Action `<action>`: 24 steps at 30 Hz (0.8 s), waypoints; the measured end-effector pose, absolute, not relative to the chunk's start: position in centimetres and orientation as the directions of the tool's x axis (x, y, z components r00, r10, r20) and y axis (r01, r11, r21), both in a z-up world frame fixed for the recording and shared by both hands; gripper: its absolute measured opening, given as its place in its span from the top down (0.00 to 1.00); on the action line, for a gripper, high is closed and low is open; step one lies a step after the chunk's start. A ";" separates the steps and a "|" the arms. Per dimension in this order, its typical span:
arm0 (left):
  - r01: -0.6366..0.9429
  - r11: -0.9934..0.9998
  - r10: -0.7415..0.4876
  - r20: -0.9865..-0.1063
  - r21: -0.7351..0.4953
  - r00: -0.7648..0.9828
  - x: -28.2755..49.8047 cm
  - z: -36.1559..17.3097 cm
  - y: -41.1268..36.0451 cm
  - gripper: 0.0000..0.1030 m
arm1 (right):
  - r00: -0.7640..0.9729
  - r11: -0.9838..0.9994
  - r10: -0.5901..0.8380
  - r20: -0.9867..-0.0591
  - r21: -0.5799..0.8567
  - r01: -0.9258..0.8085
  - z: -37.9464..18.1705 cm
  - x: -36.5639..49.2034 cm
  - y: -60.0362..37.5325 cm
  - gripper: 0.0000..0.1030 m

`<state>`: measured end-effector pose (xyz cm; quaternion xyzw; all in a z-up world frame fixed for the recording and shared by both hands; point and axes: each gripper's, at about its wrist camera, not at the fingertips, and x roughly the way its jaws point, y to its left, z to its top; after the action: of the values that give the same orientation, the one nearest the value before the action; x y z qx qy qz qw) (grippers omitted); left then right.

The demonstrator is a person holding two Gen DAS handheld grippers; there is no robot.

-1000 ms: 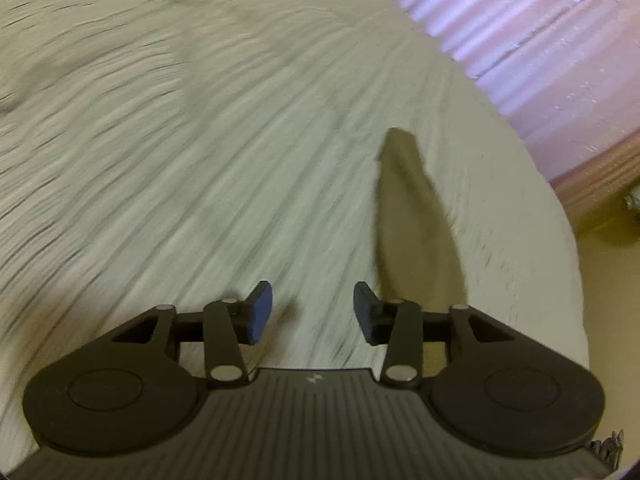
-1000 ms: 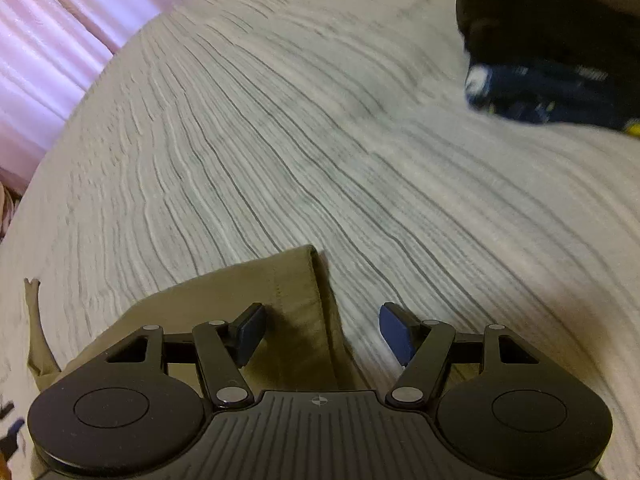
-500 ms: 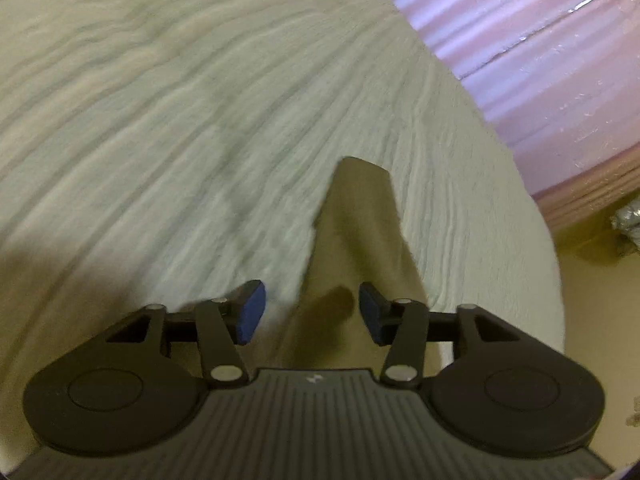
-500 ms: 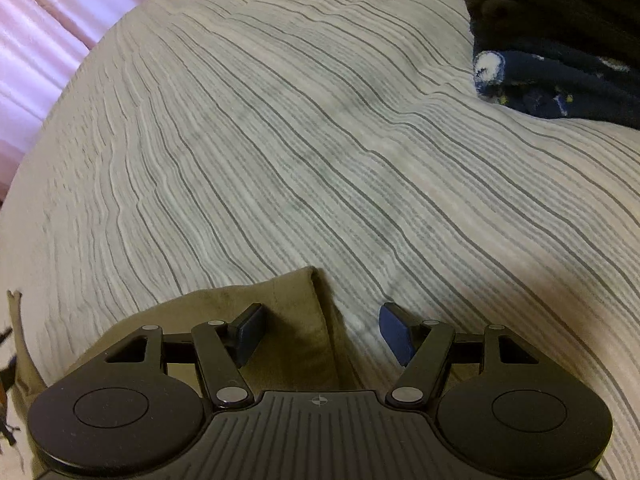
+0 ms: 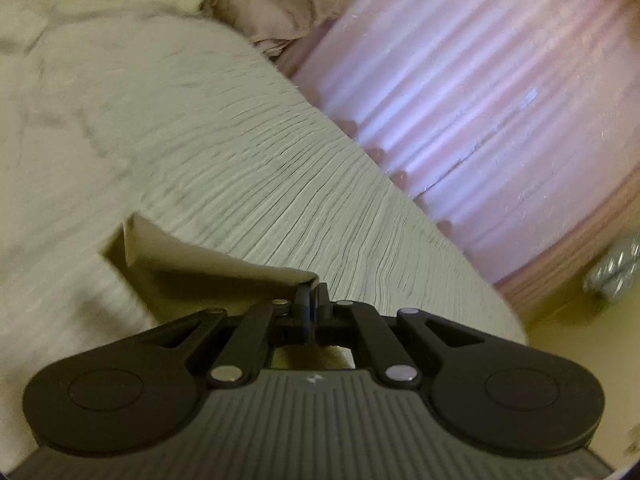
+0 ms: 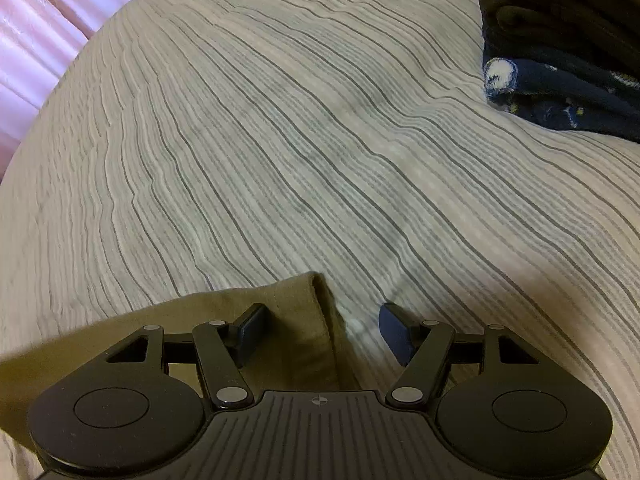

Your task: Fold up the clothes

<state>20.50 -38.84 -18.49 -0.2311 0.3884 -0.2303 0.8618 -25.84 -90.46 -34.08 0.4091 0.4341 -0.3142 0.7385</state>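
Left wrist view. Our left gripper (image 5: 310, 300) had just been closing, and here its jaws were pressed together on the edge of the olive garment (image 5: 208, 272). The cloth rose from the striped bedspread (image 5: 280, 184) to the fingertips, with one corner sticking up on the far left. Past the edge of the bedspread hung a pink curtain (image 5: 460, 100), and a rumpled pale pillow (image 5: 264, 4) lay at its far end. We judged the step in hand to be picking up one end of the garment for a fold.

Right wrist view. Our right gripper (image 6: 320, 330) was wide open and held nothing. One finger stood over the olive garment (image 6: 288, 312), the other over the striped bedspread (image 6: 320, 160) just beside the hem. The garment lay flat on the bedspread under and to the left of the gripper. A stack of dark clothes (image 6: 560, 60) sat well apart, at the far right of the bedspread.

Between views. Only the left view showed a grip and lifted cloth; only the right view showed the hem lying flat and the dark stack. We judged that the next move called for the right jaws to close on that hem, so that both ends could be carried over together.
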 end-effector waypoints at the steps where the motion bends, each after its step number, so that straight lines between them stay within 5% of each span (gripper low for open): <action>1: 0.227 0.811 -0.555 -0.586 -0.540 0.590 21.1 -18.4 -39.8 1.00 | 0.426 0.467 -0.112 -0.898 0.331 0.820 -34.1 -25.9 -90.5 0.35; 5: 0.246 0.897 -0.442 -0.710 -0.368 0.548 24.7 -23.4 -45.1 0.80 | 0.430 0.468 -0.120 -0.895 0.331 0.819 -34.2 -26.0 -90.5 0.35; 8: 0.143 0.948 -0.319 -0.831 -0.285 0.456 26.7 -29.8 -46.2 0.83 | 0.444 0.467 -0.121 -0.888 0.344 0.815 -34.0 -26.4 -90.5 0.35; 11: 0.072 0.972 -0.226 -0.813 -0.223 0.536 25.2 -31.8 -43.4 0.82 | 0.471 0.455 -0.120 -0.874 0.373 0.808 -34.1 -27.4 -90.8 0.35; 18: -0.203 0.915 -0.184 -0.809 -0.348 0.559 24.8 -31.8 -32.0 0.69 | 0.507 0.439 -0.137 -0.851 0.407 0.801 -34.6 -28.1 -90.7 0.35; 24: -0.192 0.870 -0.301 -0.799 -0.453 0.521 25.7 -33.8 -32.2 0.67 | 0.471 0.449 -0.149 -0.870 0.365 0.816 -34.9 -25.4 -89.0 0.35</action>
<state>25.72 -32.18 -33.83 -0.2525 0.4882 -0.0324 0.8348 -25.37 -88.98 -34.87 0.4149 0.4016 -0.3215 0.7505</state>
